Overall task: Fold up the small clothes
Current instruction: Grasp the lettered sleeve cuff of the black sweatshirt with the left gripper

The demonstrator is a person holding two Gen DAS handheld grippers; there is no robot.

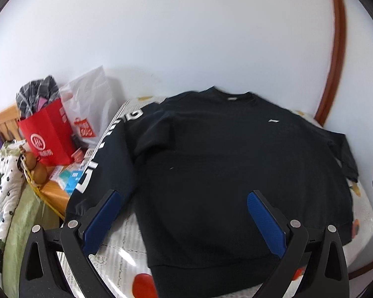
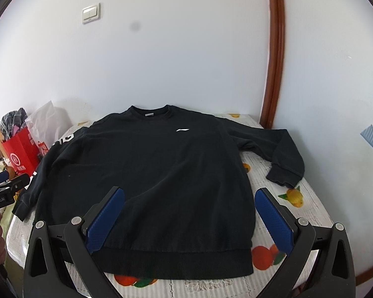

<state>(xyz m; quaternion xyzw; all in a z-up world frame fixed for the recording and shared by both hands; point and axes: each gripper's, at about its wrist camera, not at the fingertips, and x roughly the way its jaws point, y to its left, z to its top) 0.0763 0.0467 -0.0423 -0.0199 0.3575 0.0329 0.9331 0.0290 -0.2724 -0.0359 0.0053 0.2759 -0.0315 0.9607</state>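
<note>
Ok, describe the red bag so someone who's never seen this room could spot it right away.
Start at the table with the fruit-print cloth, where the black sweatshirt lies flat. Look past its lettered sleeve to the clutter by the wall. The red bag stands beside a white plastic bag; it alone is red, with a white round logo and plaid cloth sticking out.

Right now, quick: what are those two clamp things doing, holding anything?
Left gripper: jaws open, holding nothing, above the black sweatshirt.
Right gripper: jaws open, holding nothing, above the same sweatshirt's hem.
</note>
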